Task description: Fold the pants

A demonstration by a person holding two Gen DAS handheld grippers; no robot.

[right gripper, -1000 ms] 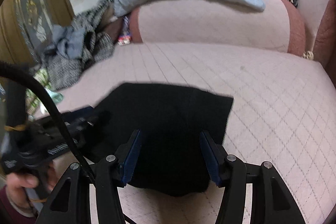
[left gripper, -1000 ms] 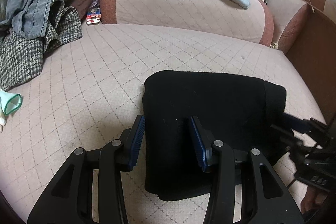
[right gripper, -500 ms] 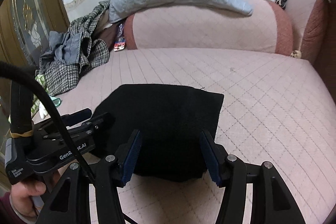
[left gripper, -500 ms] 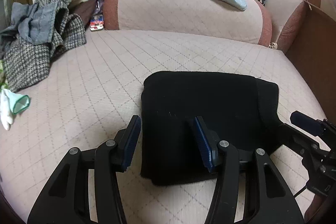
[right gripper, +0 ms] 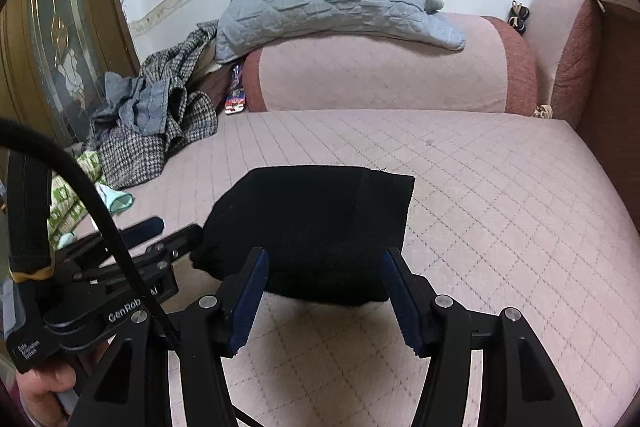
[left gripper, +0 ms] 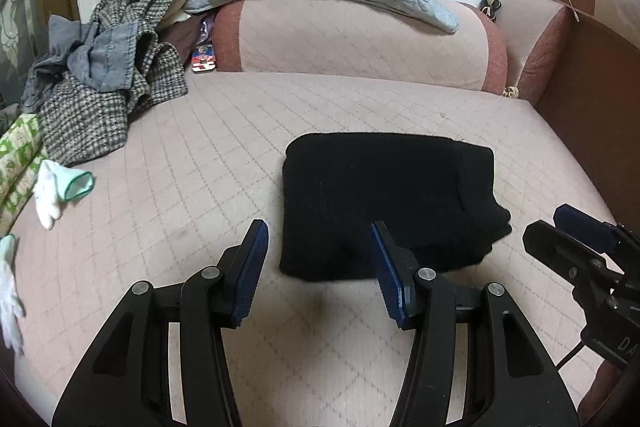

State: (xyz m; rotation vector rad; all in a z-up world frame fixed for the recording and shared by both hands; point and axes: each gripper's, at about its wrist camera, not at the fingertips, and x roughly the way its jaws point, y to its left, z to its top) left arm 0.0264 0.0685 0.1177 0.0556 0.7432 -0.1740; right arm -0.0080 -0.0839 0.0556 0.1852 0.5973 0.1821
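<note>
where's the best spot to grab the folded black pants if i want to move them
Probably the thick near edge of the folded black pants, coming in low from the front with the left gripper: the stacked layers there face its open fingers, so one pinch catches them all.

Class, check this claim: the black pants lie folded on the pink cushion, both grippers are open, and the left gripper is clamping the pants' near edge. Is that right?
One detail is wrong. The left gripper clamps nothing: the left wrist view shows it open, its fingers apart and not closed on the pants. The rest holds: the pants lie folded on the cushion, and the right gripper is open too.
</note>
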